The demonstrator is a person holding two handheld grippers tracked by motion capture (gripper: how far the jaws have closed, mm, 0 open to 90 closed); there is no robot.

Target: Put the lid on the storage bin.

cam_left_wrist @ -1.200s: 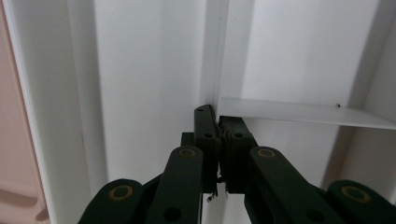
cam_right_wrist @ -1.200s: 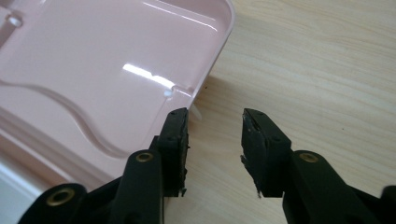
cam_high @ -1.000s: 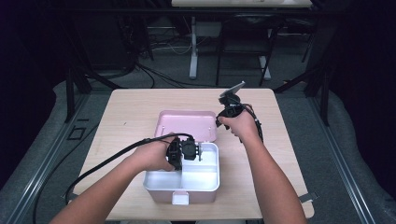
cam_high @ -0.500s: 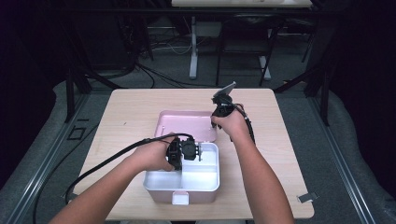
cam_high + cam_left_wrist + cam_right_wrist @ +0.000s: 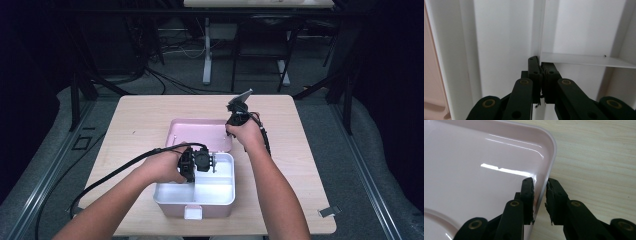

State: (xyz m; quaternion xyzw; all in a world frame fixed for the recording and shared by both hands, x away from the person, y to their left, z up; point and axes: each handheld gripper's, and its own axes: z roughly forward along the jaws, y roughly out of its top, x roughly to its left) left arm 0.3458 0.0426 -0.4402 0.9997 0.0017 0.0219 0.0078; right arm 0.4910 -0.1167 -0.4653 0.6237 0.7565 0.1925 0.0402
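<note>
The white box (image 5: 200, 192) sits open near the counter's (image 5: 140, 120) front edge, its pink lid (image 5: 197, 132) lying flat behind it. The left gripper (image 5: 541, 65) pinches the box's inner divider (image 5: 537, 30), jaws nearly closed. The right gripper (image 5: 539, 191) straddles the lid's right rim (jaws narrowly apart, either side of it).

The high camera looks forward and down over my table (image 5: 140, 120). My left hand-held gripper (image 5: 541, 72) camera sits close inside the white box (image 5: 220, 192); my right one peers closely at its pink lid (image 5: 474, 170).
</note>
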